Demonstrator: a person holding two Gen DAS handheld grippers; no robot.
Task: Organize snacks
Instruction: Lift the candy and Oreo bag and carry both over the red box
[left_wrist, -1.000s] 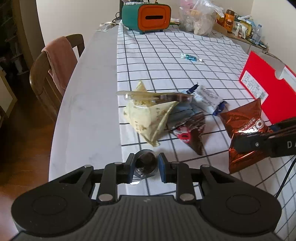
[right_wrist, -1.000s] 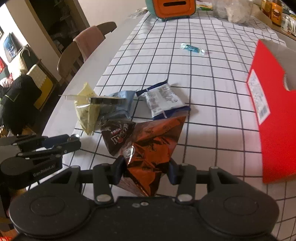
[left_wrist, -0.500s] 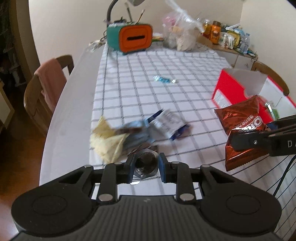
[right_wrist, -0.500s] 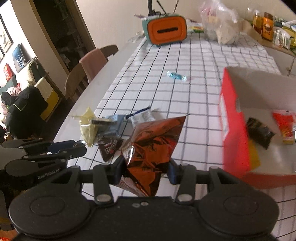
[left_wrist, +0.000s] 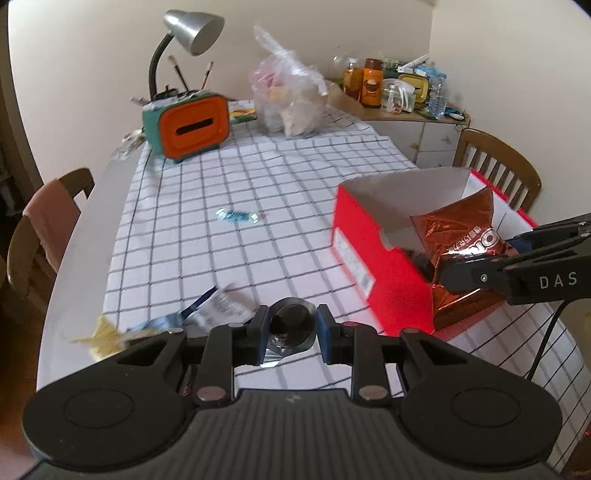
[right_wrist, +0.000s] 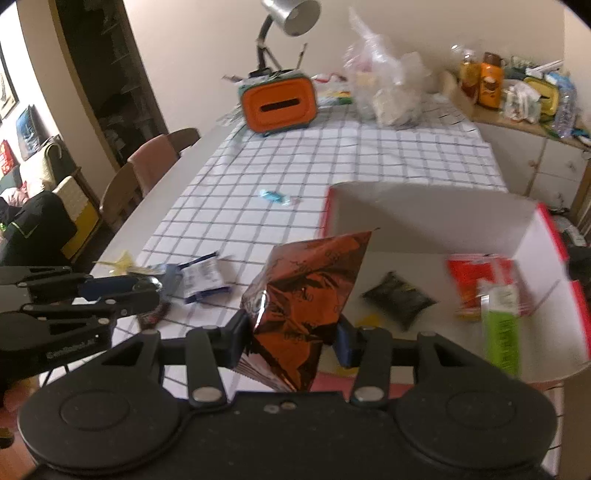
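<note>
- Right gripper (right_wrist: 293, 338): black plastic fingers with blue pads, clamped on a crinkled, shiny copper-brown foil snack bag (right_wrist: 306, 295); the bag stands upright between the pads, 1 top corner pointed, above the near edge of the box.
- Left gripper (left_wrist: 291, 328): fingers narrow, pinching a small round dark item in silvery wrapping (left_wrist: 290, 325); what it is cannot be told.
- Red cardboard box (left_wrist: 369, 254): rectangular, glossy red outside, plain white inside, its flaps standing up; it rests on the tablecloth at the right side of the table.
- Box contents, seen from the right wrist view: 1 dark, pillow-shaped packet (right_wrist: 399, 301), 1 red-orange packet (right_wrist: 476, 284), 1 tall green-and-white packet (right_wrist: 500, 325) leaning at the front. All are blurred.
- Tablecloth (left_wrist: 258, 192): white fabric with a black grid, covering most of a pale, smooth, rounded table (left_wrist: 85, 236).
- Loose snacks on the cloth: 1 blue twisted-wrapper candy (left_wrist: 236, 215) alone in the middle; near the left gripper, a white-and-blue packet (left_wrist: 218, 304) and a crumpled pale-yellow bag (left_wrist: 99, 334), both blurred.
- Far end: an orange-and-teal rounded holder (left_wrist: 188, 127), a grey metal desk lamp (left_wrist: 188, 33), a clear crumpled plastic bag (left_wrist: 288, 99).
</note>
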